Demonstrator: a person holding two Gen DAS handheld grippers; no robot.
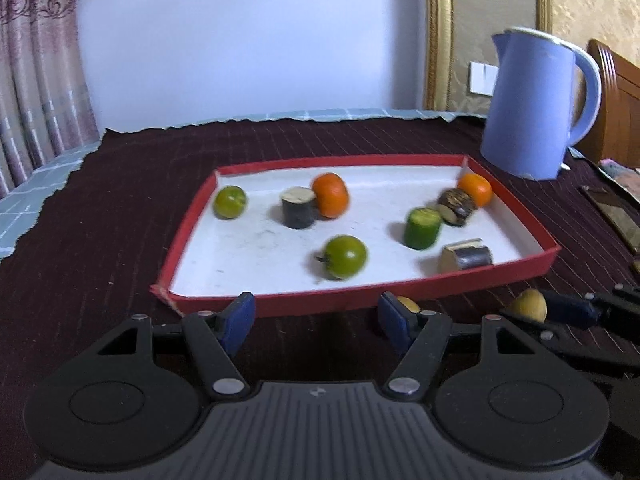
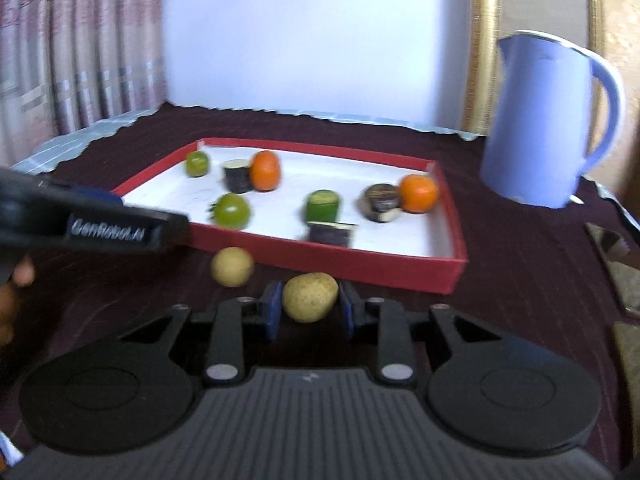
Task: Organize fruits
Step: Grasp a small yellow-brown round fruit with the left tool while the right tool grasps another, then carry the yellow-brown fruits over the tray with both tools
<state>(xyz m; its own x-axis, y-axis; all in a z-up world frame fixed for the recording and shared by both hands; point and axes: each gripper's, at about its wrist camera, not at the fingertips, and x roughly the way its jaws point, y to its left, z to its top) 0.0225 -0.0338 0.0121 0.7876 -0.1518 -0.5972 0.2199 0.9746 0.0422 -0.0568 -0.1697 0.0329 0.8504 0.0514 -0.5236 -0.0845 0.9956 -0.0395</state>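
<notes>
Eight pieces already lie in the red tray (image 2: 448,276), while two yellowish fruits remain on the table (image 2: 520,248) just near of its front wall. The right hand-held gripper (image 2: 310,308) is clamped on the yellow fruit (image 2: 310,297) (judged ready for transfer). The left hand-held gripper (image 1: 318,320) stands released and empty, the round yellow fruit (image 2: 232,267) beside it ungrasped.

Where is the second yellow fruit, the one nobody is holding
In the right wrist view it lies on the dark cloth just outside the red tray's near wall, left of the fruit clamped in the right gripper.
</notes>
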